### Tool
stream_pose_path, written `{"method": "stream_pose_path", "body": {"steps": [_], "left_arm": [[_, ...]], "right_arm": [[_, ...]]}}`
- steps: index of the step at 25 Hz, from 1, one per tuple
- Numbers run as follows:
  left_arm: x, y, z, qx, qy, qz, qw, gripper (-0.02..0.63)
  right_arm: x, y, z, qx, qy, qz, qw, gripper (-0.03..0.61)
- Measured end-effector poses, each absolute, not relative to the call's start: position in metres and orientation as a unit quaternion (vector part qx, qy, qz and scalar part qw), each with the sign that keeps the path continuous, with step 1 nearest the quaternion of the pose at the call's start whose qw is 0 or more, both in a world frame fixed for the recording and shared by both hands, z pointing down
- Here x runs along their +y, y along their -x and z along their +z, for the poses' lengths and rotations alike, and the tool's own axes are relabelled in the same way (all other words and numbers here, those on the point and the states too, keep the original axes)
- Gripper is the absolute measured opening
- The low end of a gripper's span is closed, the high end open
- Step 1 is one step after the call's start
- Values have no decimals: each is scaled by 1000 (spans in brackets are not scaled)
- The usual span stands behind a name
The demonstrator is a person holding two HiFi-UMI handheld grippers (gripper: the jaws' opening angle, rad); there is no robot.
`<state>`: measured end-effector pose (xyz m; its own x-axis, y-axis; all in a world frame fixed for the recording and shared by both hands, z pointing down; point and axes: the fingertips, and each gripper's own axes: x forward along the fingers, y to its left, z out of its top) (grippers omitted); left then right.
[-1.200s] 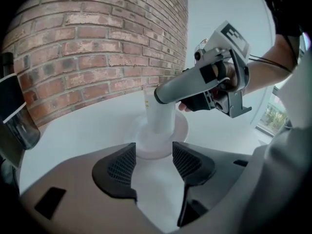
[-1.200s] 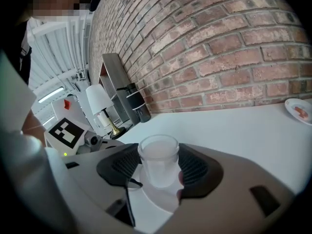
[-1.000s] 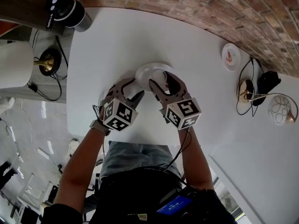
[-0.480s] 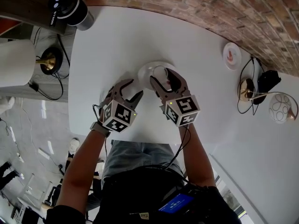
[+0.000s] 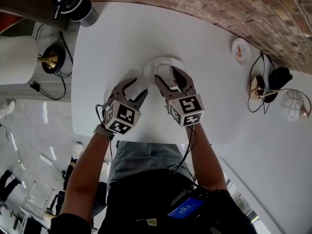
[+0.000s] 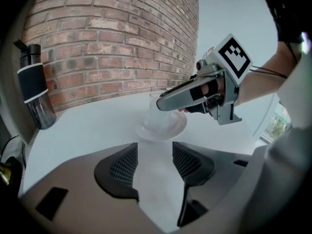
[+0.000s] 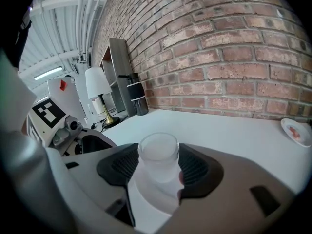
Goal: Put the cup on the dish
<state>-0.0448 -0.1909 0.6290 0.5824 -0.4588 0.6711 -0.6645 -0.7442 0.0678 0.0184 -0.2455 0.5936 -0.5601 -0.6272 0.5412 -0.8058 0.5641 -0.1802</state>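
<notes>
Right gripper view looks straight along the right gripper (image 7: 157,165), whose jaws are drawn in on the cup (image 7: 158,155): the ribbed pads lie against both its sides, so it appears held rather than merely straddled. The cup is a frosted tumbler, upright, mouth up, over the middle of the dish (image 7: 146,196). Its base looks to be down on the dish or very nearly so; actual contact I cannot confirm. The dish sits on the white table (image 5: 126,38).

What matters for the coming move is that the cup's long axis is vertical while the right gripper reaches it level from the person's side of the dish. By my judgement the jaws should spread evenly and back straight away from the dish, since any sideways drag could tip the cup.

The left gripper (image 6: 155,155) is just short of the dish, jaws well apart with only bare table between them, holding nothing
</notes>
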Motion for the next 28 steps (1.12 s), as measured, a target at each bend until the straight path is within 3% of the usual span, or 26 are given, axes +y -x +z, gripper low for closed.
{"method": "stream_pose_path", "body": {"steps": [12,21,28], "left_arm": [[-172,54,625,-337,-870,319,165,219],[-167,56,608,-343,-873,306,161,219],[-178,61,556,-392,-870,238,180,218]], "right_arm": [[-242,-17,587,-858,-425,198,211,253],[-242,-21,553,-863,-434,200,164,253],[-225,-41,507,-854,-456,226,108,253]]}}
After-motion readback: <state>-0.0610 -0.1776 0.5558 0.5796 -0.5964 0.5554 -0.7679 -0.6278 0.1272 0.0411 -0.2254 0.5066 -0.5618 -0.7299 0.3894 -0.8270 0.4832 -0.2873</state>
